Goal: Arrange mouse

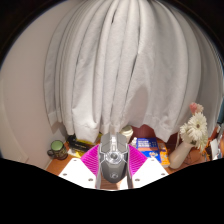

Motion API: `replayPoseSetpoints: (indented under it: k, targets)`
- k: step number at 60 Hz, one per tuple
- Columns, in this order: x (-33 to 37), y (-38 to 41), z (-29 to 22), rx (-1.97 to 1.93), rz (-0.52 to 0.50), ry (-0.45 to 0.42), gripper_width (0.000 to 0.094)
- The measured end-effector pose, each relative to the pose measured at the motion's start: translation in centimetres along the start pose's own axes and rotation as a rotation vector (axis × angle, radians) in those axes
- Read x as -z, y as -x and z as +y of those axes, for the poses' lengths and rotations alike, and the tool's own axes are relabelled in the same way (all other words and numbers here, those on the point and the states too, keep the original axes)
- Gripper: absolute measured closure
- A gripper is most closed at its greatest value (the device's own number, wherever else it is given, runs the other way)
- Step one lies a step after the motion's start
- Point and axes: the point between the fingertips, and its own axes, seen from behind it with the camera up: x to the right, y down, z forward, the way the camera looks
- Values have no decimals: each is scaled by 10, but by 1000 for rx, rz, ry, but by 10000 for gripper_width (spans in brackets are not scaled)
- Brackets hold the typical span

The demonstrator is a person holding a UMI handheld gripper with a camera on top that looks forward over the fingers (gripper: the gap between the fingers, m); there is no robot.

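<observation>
My gripper (112, 165) is shut on a grey computer mouse (112, 160). The mouse sits nose-up between the two magenta pads (92, 160), which press on its left and right sides. It is held up in the air, well above the wooden table (68, 162). The mouse's scroll wheel and top shell face me; its underside is hidden.
White curtains (115, 70) hang behind the table. A dark jar (59, 150) stands at the left. A blue box (149, 150) lies right of the fingers, and a pale vase with white flowers (190, 135) stands further right.
</observation>
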Motion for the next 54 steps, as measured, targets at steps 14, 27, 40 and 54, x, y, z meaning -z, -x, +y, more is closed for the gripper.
replayPoseSetpoints:
  k: [14,27,40,54]
  targets:
    - [-12,-160,64,-14,127,78,573]
    - [-62,-188,189,-117,92,242,577]
    - [-97,-159,259,-145,25,343,574]
    - [-100,-153,279,-106,36,369,481]
